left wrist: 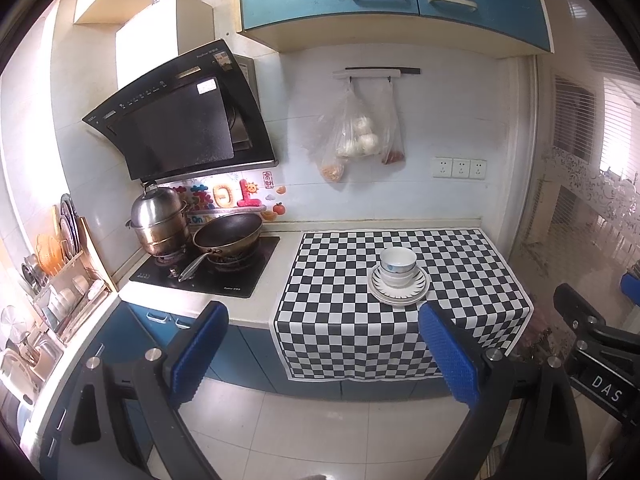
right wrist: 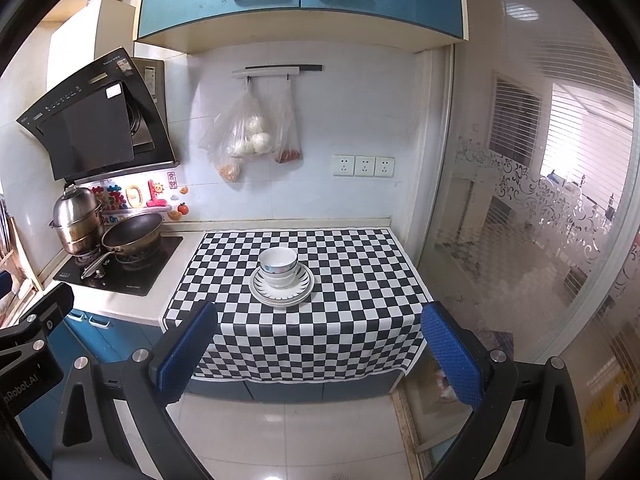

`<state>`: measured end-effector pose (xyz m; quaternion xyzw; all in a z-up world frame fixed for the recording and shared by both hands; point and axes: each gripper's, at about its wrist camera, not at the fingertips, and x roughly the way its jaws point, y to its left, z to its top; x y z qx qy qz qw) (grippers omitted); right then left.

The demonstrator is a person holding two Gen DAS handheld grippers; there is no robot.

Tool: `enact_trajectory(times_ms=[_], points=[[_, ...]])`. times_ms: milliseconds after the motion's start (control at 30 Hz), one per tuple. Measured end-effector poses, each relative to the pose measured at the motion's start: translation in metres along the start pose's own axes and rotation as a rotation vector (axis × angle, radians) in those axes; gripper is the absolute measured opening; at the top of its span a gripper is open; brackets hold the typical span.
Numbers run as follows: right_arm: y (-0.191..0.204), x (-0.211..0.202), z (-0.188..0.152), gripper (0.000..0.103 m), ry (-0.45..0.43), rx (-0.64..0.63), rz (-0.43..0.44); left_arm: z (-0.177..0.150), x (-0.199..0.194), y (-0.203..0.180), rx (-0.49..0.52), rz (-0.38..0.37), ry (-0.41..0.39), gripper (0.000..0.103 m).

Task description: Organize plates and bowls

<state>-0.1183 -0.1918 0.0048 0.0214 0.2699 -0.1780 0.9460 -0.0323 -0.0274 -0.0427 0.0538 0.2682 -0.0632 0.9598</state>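
White bowls (left wrist: 397,267) (right wrist: 279,267) are stacked inside one another on a small stack of striped-rim plates (left wrist: 416,290) (right wrist: 305,288). The stack rests on a black-and-white checkered cloth (left wrist: 340,276) (right wrist: 360,280) over the counter. My left gripper (left wrist: 324,340) is open, held back from the counter and well short of the dishes, with nothing between its blue pads. My right gripper (right wrist: 320,340) is open too, also short of the counter edge and empty. The right gripper's black body (left wrist: 592,344) shows at the right edge of the left wrist view.
A wok (left wrist: 228,236) and a steel steamer pot (left wrist: 160,220) sit on the hob at the left under a black hood (left wrist: 180,120). A dish rack (left wrist: 68,276) with several dishes stands far left. Plastic bags (left wrist: 360,132) hang on the wall. A glass sliding door (right wrist: 520,220) closes off the right.
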Motion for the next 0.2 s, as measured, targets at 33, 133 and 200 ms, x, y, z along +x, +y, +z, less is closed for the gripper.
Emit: enact_trajectory(times_ms=[33,133,200], points=[[-0.0002,0.0012,0.0007,0.103,0.002,0.001,0.001,-0.0008,0.0,0.0,-0.001,0.0,0.0,0.097],[0.001,0.0016,0.0005,0.103,0.003,0.001,0.001,-0.0018,-0.0001,0.0001,-0.001,0.003,-0.003,0.097],[0.0011,0.0025,0.0005,0.103,0.004,0.001,0.001,-0.0025,0.0001,0.0003,0.003,0.011,-0.01,0.097]])
